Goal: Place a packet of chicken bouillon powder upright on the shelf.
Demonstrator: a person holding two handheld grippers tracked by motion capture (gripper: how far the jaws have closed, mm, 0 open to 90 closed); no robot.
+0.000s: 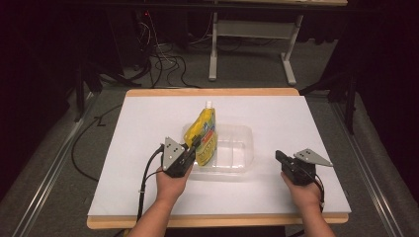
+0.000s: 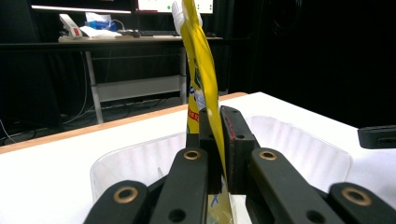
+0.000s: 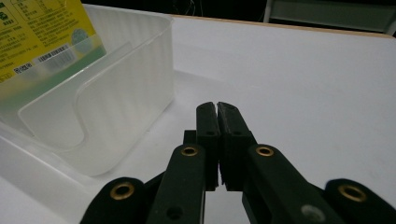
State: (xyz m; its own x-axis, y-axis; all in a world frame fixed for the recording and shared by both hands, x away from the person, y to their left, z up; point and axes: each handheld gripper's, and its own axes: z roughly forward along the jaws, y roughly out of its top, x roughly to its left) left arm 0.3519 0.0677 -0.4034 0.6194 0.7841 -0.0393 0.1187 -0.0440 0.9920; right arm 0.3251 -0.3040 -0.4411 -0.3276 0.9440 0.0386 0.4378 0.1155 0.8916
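While the yellow pouch (image 1: pixel 204 135) stands upright in the clear plastic tub (image 1: pixel 242 148), its long axis runs nearly straight up from the left gripper (image 1: pixel 193 145), with the white spout cap (image 1: pixel 209 104) at the very top and the whole pouch leaning a touch away from the person. And look at that left gripper: its jaws are pinched together on the pouch's thin side edge, low down on the pouch, with the film sandwiched between the two black pads. In the left gripper view the pouch (image 2: pixel 201 74) rises edge-on straight out from between the jaws, and the tub (image 2: pixel 299 142) curves around just ahead of them on both sides. The pouch's bottom sits inside the tub, at its left end, right in front of that gripper.

Over to the right gripper (image 1: pixel 279 157): it hovers just off the tub's right end, near but apart from the wall. In the right gripper view its jaws (image 3: pixel 217 108) are together, pads meeting, holding nothing, with the white table top (image 3: pixel 303 79) below them and the tub (image 3: pixel 126 88) off to their left, the pouch's printed back (image 3: pixel 37 37) showing beyond its wall.
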